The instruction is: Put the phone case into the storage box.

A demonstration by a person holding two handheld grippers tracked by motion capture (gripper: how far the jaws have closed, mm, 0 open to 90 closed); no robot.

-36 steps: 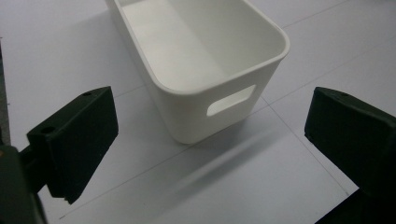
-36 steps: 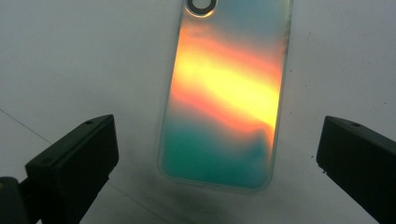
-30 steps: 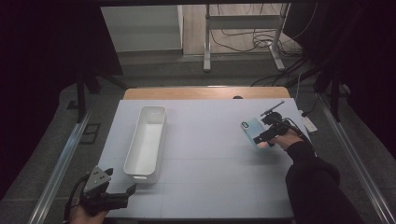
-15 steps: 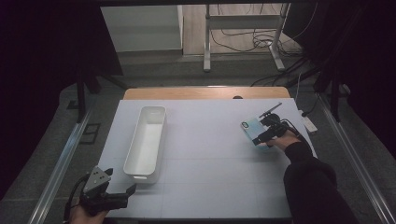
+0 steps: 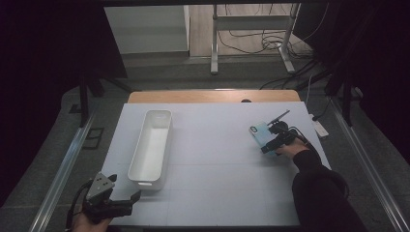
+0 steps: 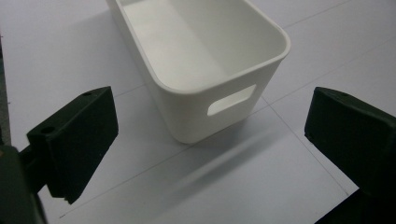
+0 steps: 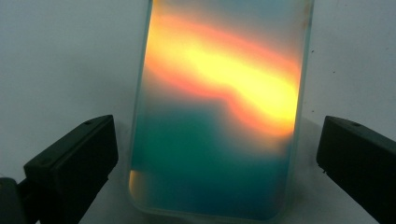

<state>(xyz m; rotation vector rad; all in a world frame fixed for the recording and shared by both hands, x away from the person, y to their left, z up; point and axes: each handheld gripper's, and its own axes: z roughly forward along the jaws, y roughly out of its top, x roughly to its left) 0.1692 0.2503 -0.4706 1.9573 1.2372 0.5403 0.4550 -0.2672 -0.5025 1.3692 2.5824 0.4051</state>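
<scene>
Since a second ago the right gripper (image 5: 269,143) has edged nearer the phone (image 5: 260,135), which lies flat near the table's (image 5: 217,145) right edge, between its open jaws, untouched. Left gripper (image 5: 126,200) stays open, facing the bin (image 6: 205,60).

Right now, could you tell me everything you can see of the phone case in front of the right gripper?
The phone case is a flat rectangle with rounded corners and a pale translucent rim. Its face shimmers teal with an orange-yellow band, looking like glossy plastic. A camera cut-out shows at its far corner in the high view. It lies flat on the white table, near the right edge. The right gripper is open, its jaws on either side of the case's near end without touching it.
</scene>
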